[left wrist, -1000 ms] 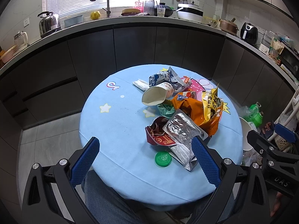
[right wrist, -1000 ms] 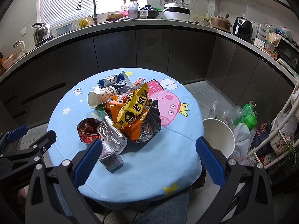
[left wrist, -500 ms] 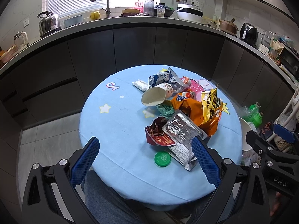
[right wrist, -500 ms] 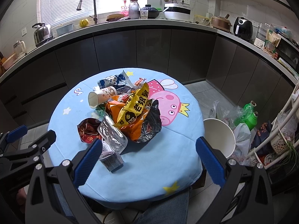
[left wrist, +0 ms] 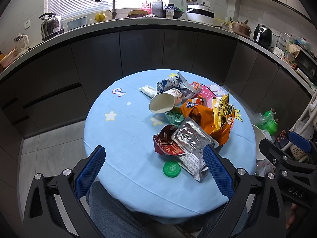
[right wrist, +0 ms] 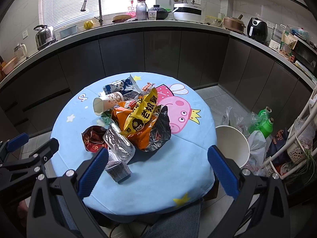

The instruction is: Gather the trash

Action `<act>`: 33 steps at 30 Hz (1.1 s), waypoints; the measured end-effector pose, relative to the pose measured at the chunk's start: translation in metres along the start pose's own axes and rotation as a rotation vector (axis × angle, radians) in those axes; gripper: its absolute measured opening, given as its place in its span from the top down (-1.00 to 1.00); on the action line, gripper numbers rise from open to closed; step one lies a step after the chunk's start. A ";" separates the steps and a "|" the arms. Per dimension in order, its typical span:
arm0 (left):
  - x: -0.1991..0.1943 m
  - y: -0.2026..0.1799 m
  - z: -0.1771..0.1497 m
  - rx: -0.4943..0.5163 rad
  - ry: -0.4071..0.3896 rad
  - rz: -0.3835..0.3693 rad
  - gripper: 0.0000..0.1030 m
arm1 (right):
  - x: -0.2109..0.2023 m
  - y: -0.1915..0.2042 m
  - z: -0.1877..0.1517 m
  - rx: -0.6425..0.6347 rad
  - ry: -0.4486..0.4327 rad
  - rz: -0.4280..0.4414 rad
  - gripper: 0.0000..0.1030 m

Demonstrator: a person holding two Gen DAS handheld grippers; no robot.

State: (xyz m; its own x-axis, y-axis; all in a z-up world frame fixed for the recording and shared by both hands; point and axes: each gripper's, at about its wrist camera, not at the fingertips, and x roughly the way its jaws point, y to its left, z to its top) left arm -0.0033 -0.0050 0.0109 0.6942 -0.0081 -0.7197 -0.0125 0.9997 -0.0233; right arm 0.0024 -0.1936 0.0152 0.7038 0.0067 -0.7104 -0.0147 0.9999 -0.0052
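Observation:
A pile of trash lies on a round table with a light blue cartoon cloth (left wrist: 126,138) (right wrist: 190,158). It holds a tipped paper cup (left wrist: 166,102) (right wrist: 107,104), an orange and yellow snack bag (left wrist: 216,119) (right wrist: 142,119), a silver foil pouch (left wrist: 190,138) (right wrist: 118,144), a red wrapper (left wrist: 166,142) (right wrist: 93,136), a blue and white wrapper (left wrist: 170,83) (right wrist: 116,86) and a green lid (left wrist: 171,169). My left gripper (left wrist: 154,158) is open and empty above the table's near edge. My right gripper (right wrist: 158,160) is open and empty, also short of the pile.
A white bin (right wrist: 233,144) stands on the floor right of the table, beside plastic bags and green bottles (right wrist: 265,121). A white rack (right wrist: 301,134) is at the far right. Dark cabinets and a cluttered counter (left wrist: 158,21) curve behind. The person's legs (left wrist: 111,210) are under the near edge.

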 end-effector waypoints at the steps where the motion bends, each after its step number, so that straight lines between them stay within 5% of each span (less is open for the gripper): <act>1: 0.000 -0.001 0.000 0.000 0.000 0.000 -0.83 | 0.000 0.000 0.000 0.000 0.001 0.000 -0.93; 29: 0.012 0.008 0.003 -0.012 0.024 -0.002 -0.83 | 0.012 -0.001 0.002 -0.016 0.013 0.000 -0.93; 33: 0.022 0.022 0.004 -0.035 0.029 -0.015 -0.83 | 0.017 -0.019 0.004 0.011 -0.050 0.069 -0.93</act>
State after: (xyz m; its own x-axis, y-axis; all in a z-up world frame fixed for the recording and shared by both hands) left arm 0.0148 0.0167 -0.0026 0.6734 -0.0243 -0.7388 -0.0278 0.9979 -0.0582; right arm 0.0176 -0.2128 0.0059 0.7360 0.0755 -0.6728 -0.0567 0.9971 0.0499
